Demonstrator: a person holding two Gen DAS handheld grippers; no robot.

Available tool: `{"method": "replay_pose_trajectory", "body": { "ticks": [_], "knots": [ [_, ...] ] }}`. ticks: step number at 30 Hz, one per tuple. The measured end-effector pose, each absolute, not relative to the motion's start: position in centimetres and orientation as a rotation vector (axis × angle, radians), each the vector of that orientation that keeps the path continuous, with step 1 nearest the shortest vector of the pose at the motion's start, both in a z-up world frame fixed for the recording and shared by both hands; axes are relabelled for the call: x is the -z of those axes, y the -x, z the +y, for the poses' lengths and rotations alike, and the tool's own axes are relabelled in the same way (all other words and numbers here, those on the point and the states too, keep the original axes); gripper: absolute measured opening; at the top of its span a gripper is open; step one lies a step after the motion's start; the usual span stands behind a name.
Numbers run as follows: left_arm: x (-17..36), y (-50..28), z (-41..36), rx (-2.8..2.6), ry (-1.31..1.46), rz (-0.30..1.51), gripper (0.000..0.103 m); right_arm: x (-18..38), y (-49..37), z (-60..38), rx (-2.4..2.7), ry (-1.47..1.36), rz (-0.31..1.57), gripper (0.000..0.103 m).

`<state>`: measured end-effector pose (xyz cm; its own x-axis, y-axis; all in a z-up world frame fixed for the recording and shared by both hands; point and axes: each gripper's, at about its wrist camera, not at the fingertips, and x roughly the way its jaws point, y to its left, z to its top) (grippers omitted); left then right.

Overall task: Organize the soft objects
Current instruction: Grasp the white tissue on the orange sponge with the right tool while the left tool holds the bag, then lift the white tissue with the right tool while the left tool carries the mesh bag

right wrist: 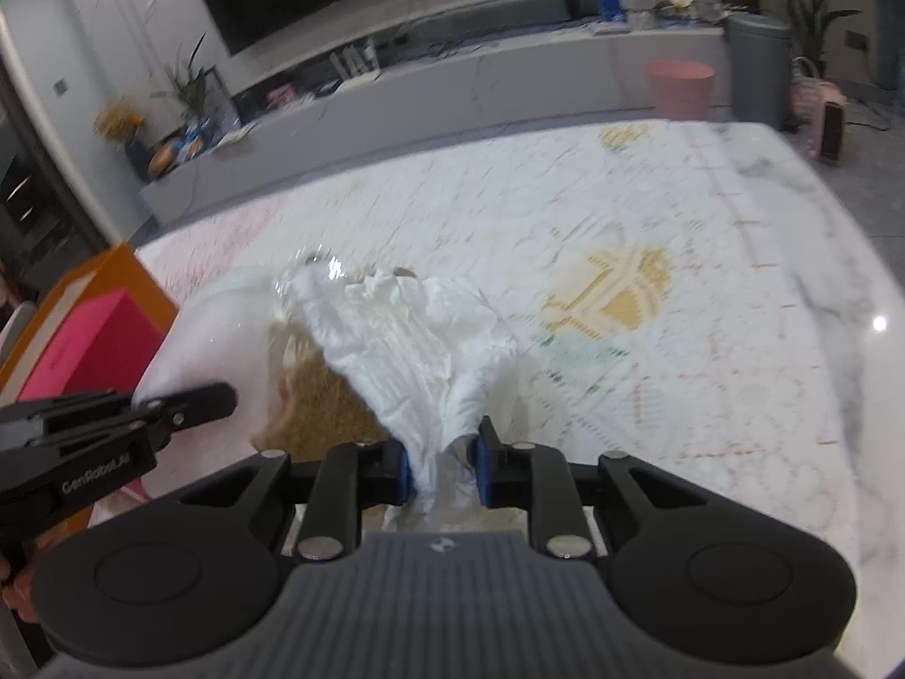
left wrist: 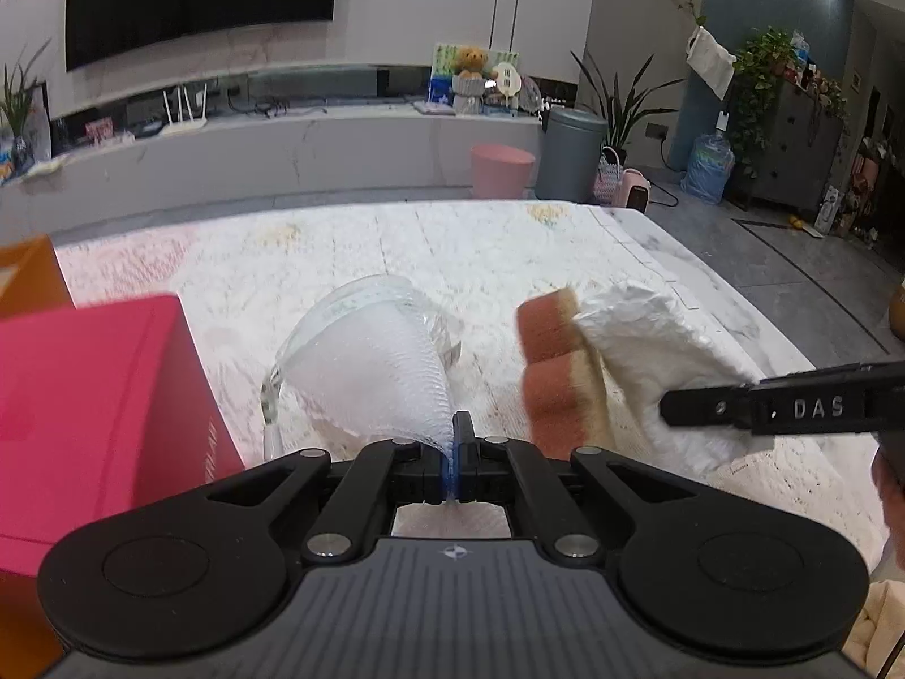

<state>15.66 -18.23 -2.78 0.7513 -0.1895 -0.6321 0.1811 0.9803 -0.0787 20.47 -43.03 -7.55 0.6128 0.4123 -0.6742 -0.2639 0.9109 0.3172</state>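
Above a patterned white tablecloth (left wrist: 452, 249), the left gripper (left wrist: 456, 452) pinches a clear plastic bag (left wrist: 367, 362), the right gripper (right wrist: 441, 469) clamps crumpled white cloth (right wrist: 418, 339); only the left view shows an orange-brown sponge (left wrist: 551, 362) beside the cloth.

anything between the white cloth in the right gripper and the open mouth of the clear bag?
Yes. The orange sponge sits on the table between the white cloth, held by the right gripper, and the clear bag, pinched by the left gripper. Nothing else visible in that gap.

Bright indoor light, right view blurred
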Motion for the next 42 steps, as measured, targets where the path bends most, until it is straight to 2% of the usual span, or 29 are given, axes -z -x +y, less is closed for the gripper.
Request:
{"method": "replay_pose_trajectory", "body": {
  "ticks": [9,16,17,19,20,22,25,32,37,42],
  "knots": [
    [0.8,-15.8,-19.4,0.198,-0.196,0.599,0.001,6.6,-20.0,-42.1,-0.375,-0.152,0.821,0.02],
    [-0.5,-15.0,-16.8,0.182,-0.154,0.598,0.001,7.0,-19.2,-39.8,-0.211,0.26,0.924,0.019],
    [-0.7,-14.8,-16.8,0.182,-0.165,0.592,0.001,6.5,-19.0,-40.3,-0.233,0.214,0.914,0.018],
    [-0.8,-14.4,-16.7,0.177,-0.179,0.582,0.001,4.4,-18.3,-42.9,-0.406,-0.11,0.798,0.016],
    [-1.0,-14.4,-16.6,0.175,-0.178,0.578,0.001,3.4,-18.0,-43.5,-0.433,-0.181,0.739,0.016],
    [-1.3,-14.1,-16.4,0.176,-0.172,0.569,0.001,1.8,-17.4,-43.5,-0.351,-0.147,0.646,0.015],
    [-1.8,-13.9,-16.4,0.175,-0.169,0.555,0.001,1.4,-16.9,-45.4,-0.572,-0.379,0.565,0.014],
    [-2.8,-13.7,-15.9,0.175,-0.187,0.545,0.001,1.0,-16.8,-42.3,-0.463,-0.142,0.598,0.014],
    [-4.0,-13.3,-14.3,0.154,-0.183,0.528,0.001,2.4,-17.2,-39.2,-0.516,-0.124,0.66,0.013],
    [-5.7,-13.2,-12.0,0.142,-0.14,0.502,0.001,1.1,-16.6,-36.8,-0.492,-0.093,0.657,0.013]
  ]
}}
